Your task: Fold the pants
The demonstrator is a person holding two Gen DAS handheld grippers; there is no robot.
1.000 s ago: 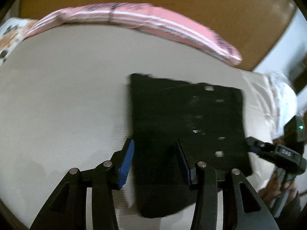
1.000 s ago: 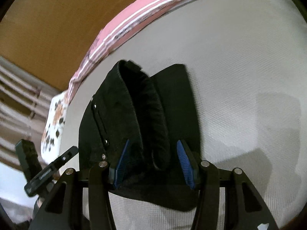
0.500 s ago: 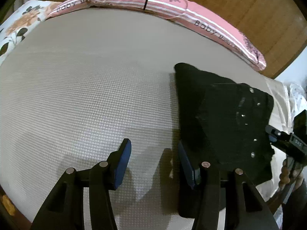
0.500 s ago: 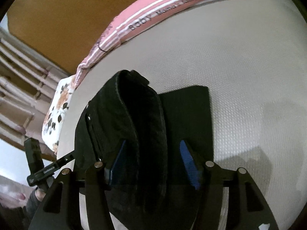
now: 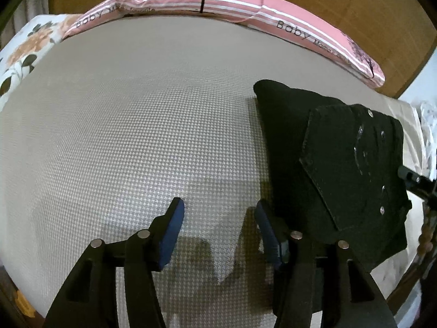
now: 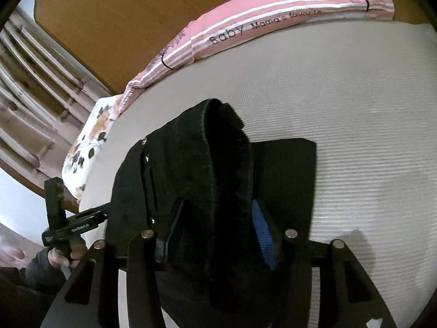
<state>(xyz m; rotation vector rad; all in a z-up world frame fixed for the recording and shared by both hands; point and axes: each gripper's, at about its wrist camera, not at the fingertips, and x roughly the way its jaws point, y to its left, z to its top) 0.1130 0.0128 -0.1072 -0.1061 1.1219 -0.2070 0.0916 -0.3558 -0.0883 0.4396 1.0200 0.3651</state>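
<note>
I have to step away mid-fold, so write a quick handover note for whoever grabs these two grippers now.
Left gripper: open, holding nothing, over bare mattress beside the pants.
Right gripper: its fingers stand on either side of a raised fold of the black pants; whether they pinch it is not clear.
Pants: folded small, on the mattress, upper layer lifted off the lower.
Done: main folds.
Left: lay the lifted layer flat, release, smooth.
</note>
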